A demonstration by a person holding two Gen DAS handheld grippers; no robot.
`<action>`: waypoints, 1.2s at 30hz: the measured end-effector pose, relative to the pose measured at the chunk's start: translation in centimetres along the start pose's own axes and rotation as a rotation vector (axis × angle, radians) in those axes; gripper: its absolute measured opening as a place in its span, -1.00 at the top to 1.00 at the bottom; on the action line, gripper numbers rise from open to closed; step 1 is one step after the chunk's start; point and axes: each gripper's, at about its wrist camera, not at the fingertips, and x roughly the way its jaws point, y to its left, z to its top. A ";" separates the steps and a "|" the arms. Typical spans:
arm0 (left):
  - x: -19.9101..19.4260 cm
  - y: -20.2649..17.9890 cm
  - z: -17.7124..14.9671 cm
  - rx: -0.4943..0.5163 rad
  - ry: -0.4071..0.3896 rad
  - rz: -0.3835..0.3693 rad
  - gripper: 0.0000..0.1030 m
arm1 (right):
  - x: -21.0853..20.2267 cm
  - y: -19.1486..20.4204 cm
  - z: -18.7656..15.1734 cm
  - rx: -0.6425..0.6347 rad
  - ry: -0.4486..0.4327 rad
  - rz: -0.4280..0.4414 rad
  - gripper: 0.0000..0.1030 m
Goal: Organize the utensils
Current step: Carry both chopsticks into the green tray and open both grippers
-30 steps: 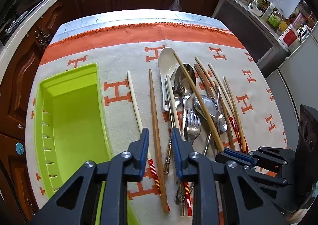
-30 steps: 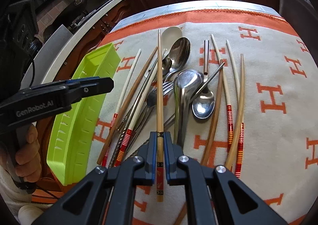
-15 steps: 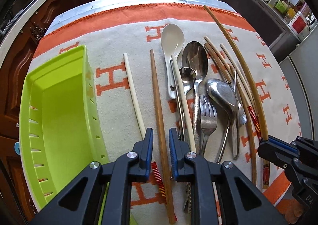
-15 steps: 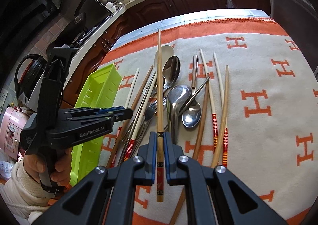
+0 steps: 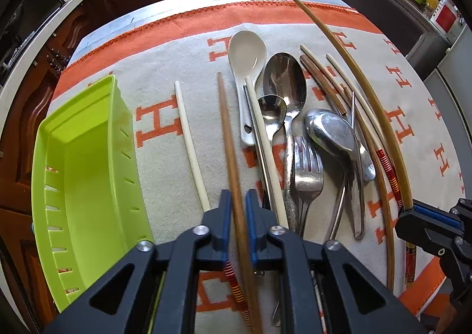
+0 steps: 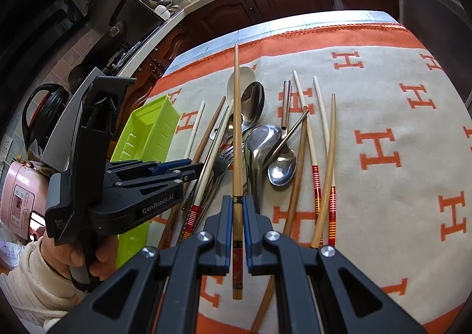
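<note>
Behind left gripper (image 5: 238,207), brown chopstick (image 5: 228,139) end hidden

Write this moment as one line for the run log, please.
right tool: shut on bamboo chopstick, lifted | left tool: straddling brown wooden chopstick, grip unclear | green tray: no utensils inside

The tray (image 5: 85,163) lies left of the utensil pile (image 5: 295,139) on the cloth (image 5: 165,62).
</note>
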 end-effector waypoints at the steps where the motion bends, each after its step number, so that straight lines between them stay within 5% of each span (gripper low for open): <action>1: -0.1 -0.1 -0.2 -0.004 -0.004 0.007 0.91 | 0.0 0.0 0.0 0.000 0.000 0.002 0.87; 7: -2.0 0.8 -0.4 -0.075 -0.031 -0.002 0.92 | -0.5 0.5 -0.1 -0.008 -0.009 0.003 0.87; 14: -8.8 3.7 -1.9 -0.145 -0.116 -0.073 0.92 | -1.3 1.3 0.2 -0.002 -0.004 0.025 0.87; 20: -13.3 7.4 -4.0 -0.206 -0.189 -0.034 0.91 | -1.2 4.0 1.2 -0.007 0.024 0.084 0.87; 28: -11.8 12.1 -6.2 -0.306 -0.173 0.016 0.91 | 2.0 11.3 2.0 -0.042 0.131 0.178 0.87; 36: -9.5 13.6 -7.5 -0.339 -0.144 0.004 0.90 | 6.8 14.0 0.5 -0.009 0.239 0.120 0.86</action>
